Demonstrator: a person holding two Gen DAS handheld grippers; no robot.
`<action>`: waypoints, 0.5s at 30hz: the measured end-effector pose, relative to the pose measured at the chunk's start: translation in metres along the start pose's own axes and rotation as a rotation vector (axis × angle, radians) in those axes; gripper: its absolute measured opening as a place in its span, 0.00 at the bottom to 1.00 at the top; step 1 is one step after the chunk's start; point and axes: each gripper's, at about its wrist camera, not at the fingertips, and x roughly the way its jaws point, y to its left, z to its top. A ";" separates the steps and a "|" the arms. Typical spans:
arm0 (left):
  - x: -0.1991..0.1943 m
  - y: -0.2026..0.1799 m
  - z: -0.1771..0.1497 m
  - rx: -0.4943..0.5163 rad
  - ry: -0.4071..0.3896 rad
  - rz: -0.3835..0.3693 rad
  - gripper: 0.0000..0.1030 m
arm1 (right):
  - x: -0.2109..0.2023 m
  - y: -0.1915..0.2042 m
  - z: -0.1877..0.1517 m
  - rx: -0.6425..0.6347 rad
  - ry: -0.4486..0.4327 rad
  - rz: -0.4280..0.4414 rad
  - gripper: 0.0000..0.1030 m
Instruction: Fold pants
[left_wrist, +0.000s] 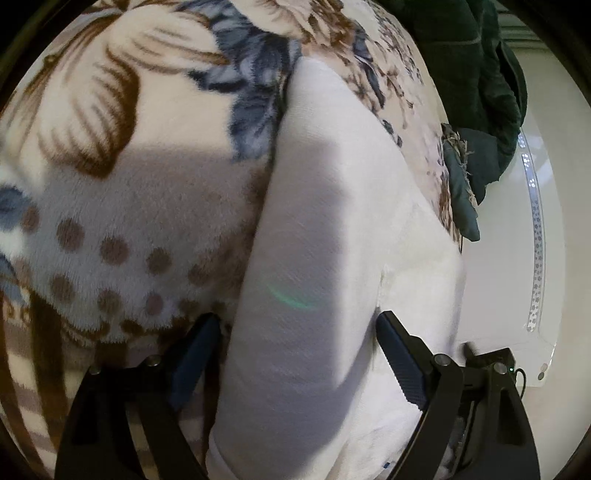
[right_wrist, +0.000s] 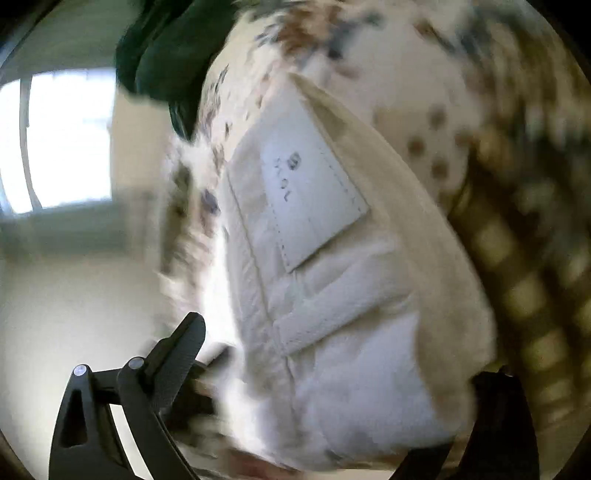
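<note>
White pants (left_wrist: 325, 229): folded lengthwise on the floral fleece blanket (left_wrist: 122, 192), edge-side bed.
Left gripper (left_wrist: 295, 354): fingers spread, straddling cloth, probably to pinch.
Right gripper (right_wrist: 332, 369): wide too, bracketing waistband label (right_wrist: 314, 199).

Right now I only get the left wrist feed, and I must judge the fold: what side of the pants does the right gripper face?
Observer: The right wrist view shows the white pants with a sewn label patch facing that camera.
Operator: Is the right gripper closed on them?
Observer: Its fingers stand wide apart around the fabric; the right gripper is open.
Operator: Anything beyond it?
Observer: A bright window on the left, badly motion-blurred.
</note>
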 end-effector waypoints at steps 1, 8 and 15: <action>0.000 0.001 0.001 -0.003 0.004 -0.003 0.83 | 0.002 -0.003 0.002 -0.012 0.008 -0.036 0.96; 0.001 0.001 0.000 -0.012 -0.008 -0.002 0.83 | 0.032 -0.012 0.014 0.056 0.166 0.256 0.98; 0.003 -0.001 0.003 -0.001 0.009 -0.003 0.83 | 0.054 -0.003 0.009 -0.044 0.197 0.159 0.93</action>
